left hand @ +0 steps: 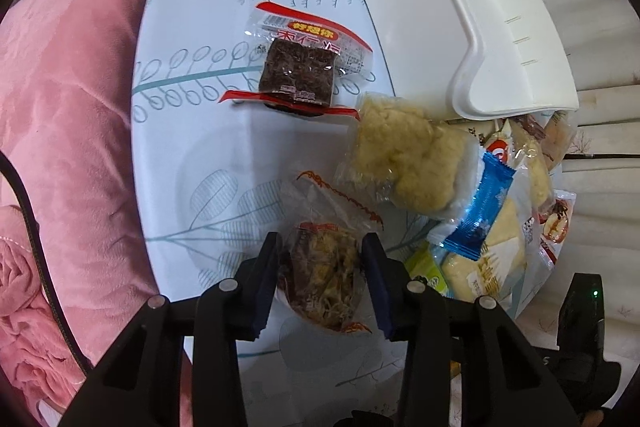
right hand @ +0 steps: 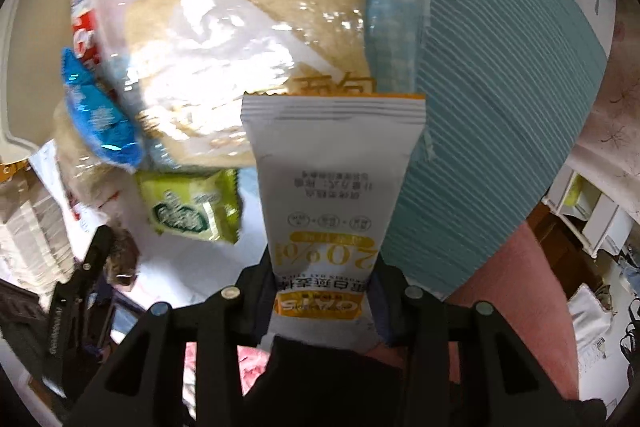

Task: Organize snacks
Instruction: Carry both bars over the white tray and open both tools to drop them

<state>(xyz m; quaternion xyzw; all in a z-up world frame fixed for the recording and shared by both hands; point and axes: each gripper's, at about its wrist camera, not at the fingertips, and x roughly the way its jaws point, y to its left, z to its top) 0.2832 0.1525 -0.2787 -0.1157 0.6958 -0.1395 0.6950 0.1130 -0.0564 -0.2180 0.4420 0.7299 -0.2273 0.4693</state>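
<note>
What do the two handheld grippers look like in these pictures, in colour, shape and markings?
The left gripper has matte black angular plastic fingers, dark blue ribbed pads and round silver pins at the joints. The right gripper has the same black build and silver pins. Seen from the right wrist view, the left gripper's finger carries small white lettering, too blurred to read.

2 wrist views, steeply downward, close, sharing blue wrapper (left hand: 476,203)
</note>
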